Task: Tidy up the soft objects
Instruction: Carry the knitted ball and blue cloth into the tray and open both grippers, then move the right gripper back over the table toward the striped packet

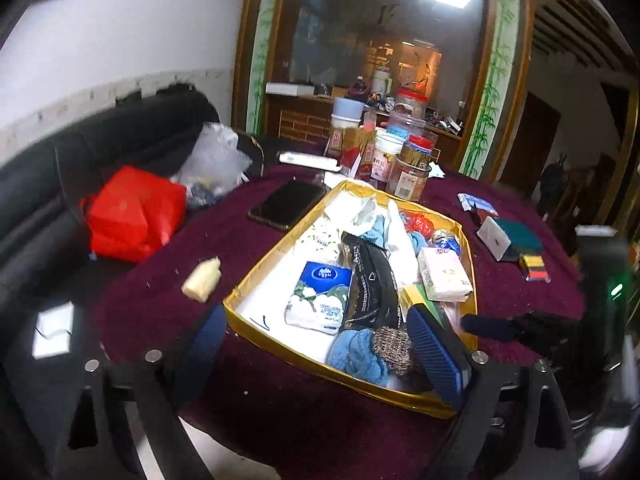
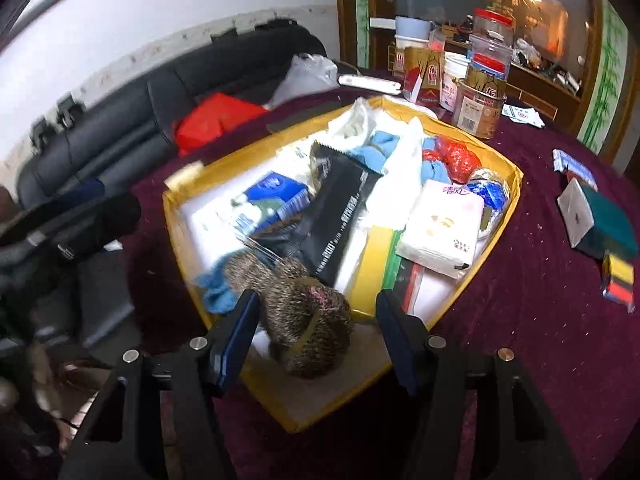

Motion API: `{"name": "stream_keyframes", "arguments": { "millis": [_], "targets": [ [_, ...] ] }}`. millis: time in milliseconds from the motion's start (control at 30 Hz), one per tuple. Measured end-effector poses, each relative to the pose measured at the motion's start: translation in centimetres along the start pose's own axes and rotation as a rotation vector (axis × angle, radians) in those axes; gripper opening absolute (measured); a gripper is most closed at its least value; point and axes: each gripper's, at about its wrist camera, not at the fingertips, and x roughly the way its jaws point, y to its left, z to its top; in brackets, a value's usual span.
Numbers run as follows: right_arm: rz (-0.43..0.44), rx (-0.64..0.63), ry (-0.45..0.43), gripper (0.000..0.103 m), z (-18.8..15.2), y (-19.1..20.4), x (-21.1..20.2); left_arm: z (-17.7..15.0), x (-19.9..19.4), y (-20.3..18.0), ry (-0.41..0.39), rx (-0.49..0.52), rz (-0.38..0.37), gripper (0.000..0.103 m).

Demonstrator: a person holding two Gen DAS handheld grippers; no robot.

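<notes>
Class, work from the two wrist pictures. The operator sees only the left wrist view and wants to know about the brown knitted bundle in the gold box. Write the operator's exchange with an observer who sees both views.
Operator: From the left wrist I see only a small part of the brown knitted bundle at the near end of the gold box. Is the right gripper closed on it?
Observer: No. The right wrist view shows the right gripper open, with one finger on each side of the bundle.
Operator: Is there anything on the bundle I can't see?
Observer: Yes. An olive band runs across its nearer lump, which has a pinkish patch on top.
</notes>
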Motion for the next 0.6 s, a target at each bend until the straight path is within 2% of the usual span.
{"name": "stream_keyframes", "arguments": {
  "millis": [67, 167, 267, 600],
  "targets": [
    [0.027, 0.017, -0.035, 0.061, -0.2, -0.5, -1.4, 0.1, -0.3, -0.8, -0.012, 0.032, 0.024, 0.096],
    [0.009, 0.042, -0.089, 0.067, -0.9, -1.5, -3.6, 0.0, -0.4, -2.2, -0.014, 0.070, 0.049, 0.098],
    [-0.001, 0.093, -0.122, 0.068, -1.7, -3.1, -5.1, -0.2, -0.1, -3.8, 0.007, 0.113, 0.061, 0.098],
    [-0.029, 0.238, -0.111, 0.068, -5.3, -8.4, -6.4, -1.2, 0.2, -9.4, 0.040, 0.261, 0.082, 0.099]
  ]
}}
